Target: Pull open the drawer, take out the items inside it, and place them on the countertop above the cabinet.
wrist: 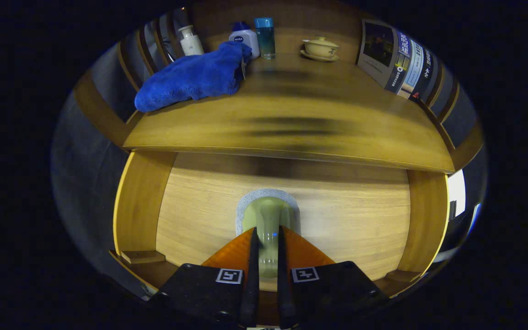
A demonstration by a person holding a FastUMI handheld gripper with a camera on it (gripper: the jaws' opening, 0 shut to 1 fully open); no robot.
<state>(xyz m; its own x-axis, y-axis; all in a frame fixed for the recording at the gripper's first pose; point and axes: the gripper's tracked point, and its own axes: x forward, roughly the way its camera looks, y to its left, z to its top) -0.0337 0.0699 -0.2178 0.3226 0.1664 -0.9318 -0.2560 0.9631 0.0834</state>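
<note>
The tool [266, 238] has both fingers pressed against the sides of a pale green knob [266, 224], clamped on it. That knob sits on a grey backing plate [245, 206] in the middle of the light wooden drawer [337, 215] front, which faces the tool squarely, framed by the darker cabinet [140, 201] posts on either side. Whether the drawer has come out at all I cannot tell, and nothing of its inside is visible.

Above it the wooden surface [314, 110] juts out over the drawer front. A rumpled blue cloth [190, 80] lies on its left part, reaching close to the front edge. Behind the cloth, at the back, stand a small white pump bottle [190, 41], a white bottle with a blue cap [244, 36] touching the cloth's far end, and a blue-tinted glass [265, 36] just beside it. Further right sits a cream lidded cup on a saucer [320, 48], well apart from the glass. A row of books [401, 59] stands at the right end. The middle and front right of the surface are bare wood.
</note>
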